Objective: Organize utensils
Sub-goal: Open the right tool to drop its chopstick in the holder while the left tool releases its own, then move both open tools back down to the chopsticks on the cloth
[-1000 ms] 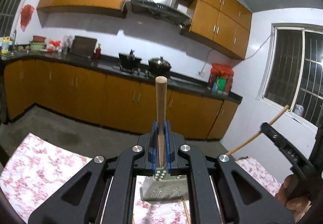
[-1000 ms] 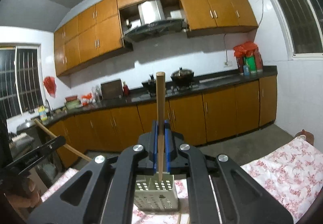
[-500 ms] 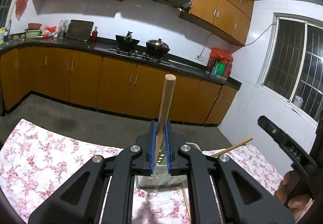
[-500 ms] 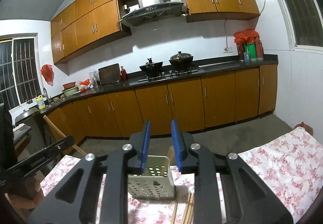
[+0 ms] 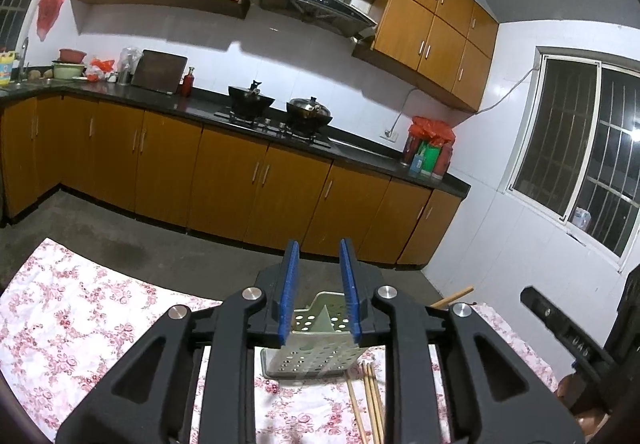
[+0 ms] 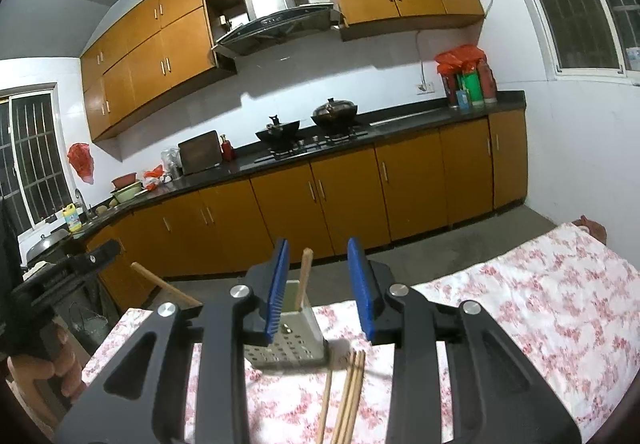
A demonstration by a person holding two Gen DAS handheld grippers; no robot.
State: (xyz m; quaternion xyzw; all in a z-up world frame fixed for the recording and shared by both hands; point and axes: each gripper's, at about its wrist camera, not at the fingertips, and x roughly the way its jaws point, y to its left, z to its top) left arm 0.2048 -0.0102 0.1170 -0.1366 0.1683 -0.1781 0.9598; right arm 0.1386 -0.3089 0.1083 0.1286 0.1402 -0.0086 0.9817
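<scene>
Holding the left gripper [image 5: 319,256] and the right gripper [image 6: 318,248] low in the centre of each frame, both aimed over the perforated holder [image 5: 316,344] — jaws spread wide, gripping nothing. Keeping them parted like this probably for clearing the holder's mouth before reaching for the loose chopsticks [image 5: 370,392] lying on the floral cloth [image 5: 80,324], just below the holder in frame. Showing, in the right wrist view only, one wooden stick [image 6: 304,276] standing tilted inside the holder; not showing it in the left view. Catching another stick [image 5: 454,296] at right centre of the left view — resting place unclear.
</scene>
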